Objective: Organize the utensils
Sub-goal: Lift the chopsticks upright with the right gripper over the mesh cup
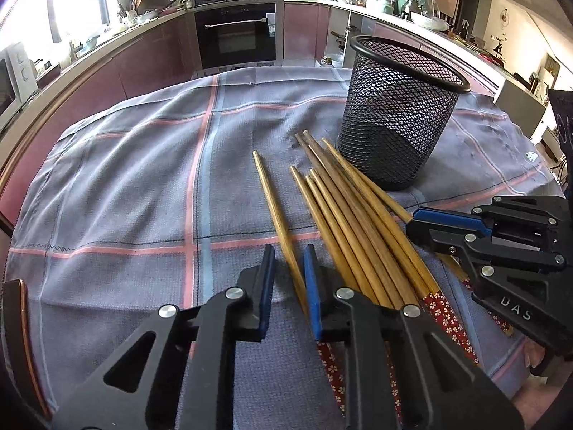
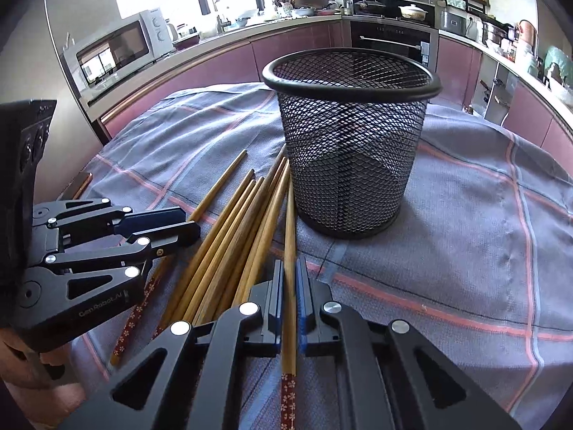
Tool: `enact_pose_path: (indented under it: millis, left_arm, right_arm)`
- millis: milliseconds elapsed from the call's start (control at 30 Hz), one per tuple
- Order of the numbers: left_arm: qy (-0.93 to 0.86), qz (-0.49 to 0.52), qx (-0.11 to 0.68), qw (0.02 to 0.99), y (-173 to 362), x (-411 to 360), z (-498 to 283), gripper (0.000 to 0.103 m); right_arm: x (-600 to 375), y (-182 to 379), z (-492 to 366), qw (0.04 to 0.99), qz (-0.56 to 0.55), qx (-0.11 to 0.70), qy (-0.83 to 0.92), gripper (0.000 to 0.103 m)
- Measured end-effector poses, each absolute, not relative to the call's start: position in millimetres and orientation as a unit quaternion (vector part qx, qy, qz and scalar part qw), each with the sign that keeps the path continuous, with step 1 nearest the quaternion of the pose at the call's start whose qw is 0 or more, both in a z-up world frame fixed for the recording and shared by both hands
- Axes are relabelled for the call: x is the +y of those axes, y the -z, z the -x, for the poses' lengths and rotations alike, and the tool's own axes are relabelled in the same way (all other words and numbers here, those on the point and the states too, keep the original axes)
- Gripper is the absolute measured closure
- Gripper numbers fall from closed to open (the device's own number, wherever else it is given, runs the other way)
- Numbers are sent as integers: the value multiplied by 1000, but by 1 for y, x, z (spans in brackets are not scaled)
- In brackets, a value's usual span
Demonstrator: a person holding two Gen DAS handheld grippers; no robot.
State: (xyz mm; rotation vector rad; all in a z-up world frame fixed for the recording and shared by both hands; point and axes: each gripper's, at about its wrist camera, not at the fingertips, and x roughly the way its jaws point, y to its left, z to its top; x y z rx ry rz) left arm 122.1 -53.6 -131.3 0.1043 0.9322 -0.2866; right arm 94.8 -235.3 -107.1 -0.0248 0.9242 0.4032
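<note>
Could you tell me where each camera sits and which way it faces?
Left wrist: sits on the left gripper, facing forward over the chopsticks toward the oven; its jaws straddle the leftmost chopstick; the right gripper shows.
Right wrist: sits on the right gripper, facing the mesh cup; its jaws close on one chopstick; the left gripper shows.
Shared: chopsticks, cup, plaid cloth.

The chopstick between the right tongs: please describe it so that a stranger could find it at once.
Find the black mesh cup on the checked cloth. Left of it lies a fan of wooden chopsticks. The wanted chopstick is the one nearest the cup; alone, it runs between the right tongs.
</note>
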Motion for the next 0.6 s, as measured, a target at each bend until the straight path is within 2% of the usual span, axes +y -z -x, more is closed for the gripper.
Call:
enact_pose_path:
  millis: [133,333,600]
  left_arm:
    - [134,-37,451,882,130,-50,-122,95]
    - [135,-19,441,887,120,-38,-115,95]
    - [177,17,397,900,78,-21,-100,95]
  right_arm:
    - [-244,101,-89,877,-4,437,-201,98]
    - [-256,81,-76,885,-16,409,-222,98]
    - [-265,46,-61,895,-35,364,-256,97]
